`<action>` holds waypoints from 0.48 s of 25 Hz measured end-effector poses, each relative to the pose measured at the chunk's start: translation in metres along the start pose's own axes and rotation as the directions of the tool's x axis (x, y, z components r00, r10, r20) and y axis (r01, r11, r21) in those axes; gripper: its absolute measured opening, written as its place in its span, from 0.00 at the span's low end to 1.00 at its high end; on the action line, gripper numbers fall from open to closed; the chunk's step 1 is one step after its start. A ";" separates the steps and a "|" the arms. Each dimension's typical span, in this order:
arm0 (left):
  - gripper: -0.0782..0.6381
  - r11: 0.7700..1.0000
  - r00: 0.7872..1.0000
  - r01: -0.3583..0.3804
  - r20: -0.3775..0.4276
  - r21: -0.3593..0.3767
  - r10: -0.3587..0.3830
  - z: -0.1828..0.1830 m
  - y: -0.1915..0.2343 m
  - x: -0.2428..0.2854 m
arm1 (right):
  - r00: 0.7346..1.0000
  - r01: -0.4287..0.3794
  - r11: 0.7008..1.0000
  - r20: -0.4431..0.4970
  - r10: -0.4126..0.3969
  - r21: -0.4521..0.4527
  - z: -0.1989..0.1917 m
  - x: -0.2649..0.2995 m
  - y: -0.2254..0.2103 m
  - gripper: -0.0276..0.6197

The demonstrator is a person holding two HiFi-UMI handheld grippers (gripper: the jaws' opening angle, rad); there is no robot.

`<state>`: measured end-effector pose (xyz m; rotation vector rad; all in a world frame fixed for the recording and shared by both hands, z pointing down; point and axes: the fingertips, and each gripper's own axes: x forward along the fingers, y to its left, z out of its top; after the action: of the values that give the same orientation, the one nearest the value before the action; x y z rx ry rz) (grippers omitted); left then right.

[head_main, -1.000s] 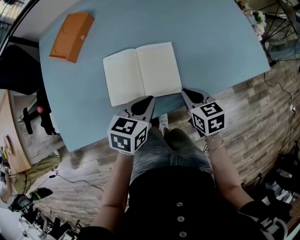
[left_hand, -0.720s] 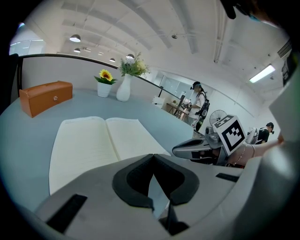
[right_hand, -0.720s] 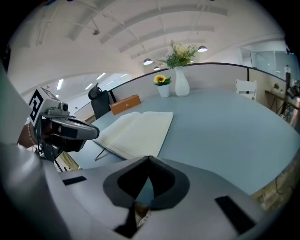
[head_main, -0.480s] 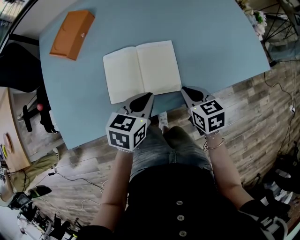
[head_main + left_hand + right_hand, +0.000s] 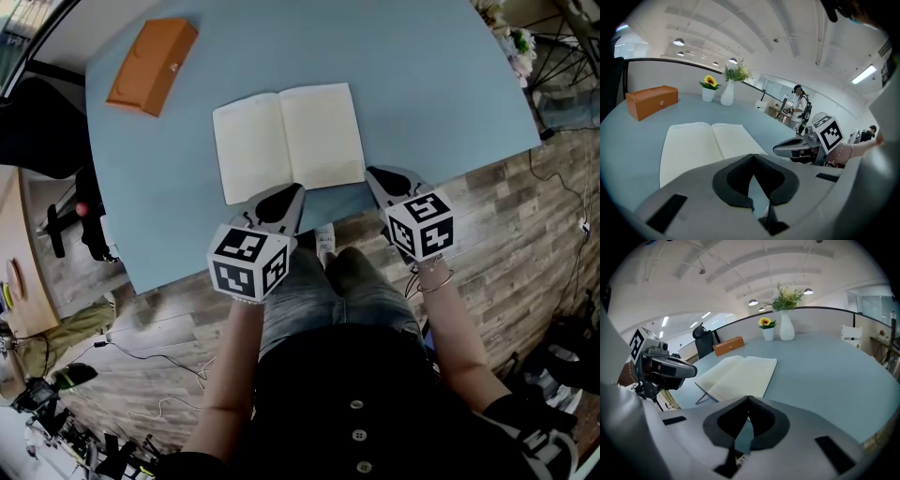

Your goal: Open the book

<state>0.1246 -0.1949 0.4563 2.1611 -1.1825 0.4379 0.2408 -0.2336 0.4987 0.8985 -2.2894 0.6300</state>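
Note:
The book [image 5: 288, 141] lies flat and open on the blue table [image 5: 422, 84], showing two blank cream pages. It also appears in the left gripper view [image 5: 710, 145] and the right gripper view [image 5: 738, 376]. My left gripper [image 5: 291, 194] hovers at the near table edge below the book's left page, jaws shut with nothing between them. My right gripper [image 5: 370, 173] sits at the book's near right corner, also shut and holding nothing. In each gripper view the jaw tips meet [image 5: 752, 156] [image 5: 749, 398].
An orange box [image 5: 152, 66] lies at the table's far left. A white vase with greenery [image 5: 727, 91] and a small sunflower pot [image 5: 708, 89] stand at the far side. The floor is wood-patterned, with cables. People stand in the background of the left gripper view.
Both grippers have barely moved; the left one has drawn slightly back toward the person. The book stays open and flat.

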 end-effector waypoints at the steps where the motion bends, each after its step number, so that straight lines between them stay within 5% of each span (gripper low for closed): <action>1: 0.13 1.000 1.000 -0.001 0.004 0.002 0.001 0.001 0.001 -0.001 | 1.000 0.000 1.000 0.004 0.001 -0.005 0.003 -0.001 0.001 0.05; 12: 0.13 1.000 1.000 -0.018 0.023 0.008 0.018 0.011 0.017 -0.021 | 0.999 -0.018 0.999 0.049 0.019 -0.034 0.032 -0.006 0.023 0.05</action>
<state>0.0995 -0.1958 0.4429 2.1691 -1.2159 0.4271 0.2165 -0.2350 0.4675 0.8873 -2.3475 0.5822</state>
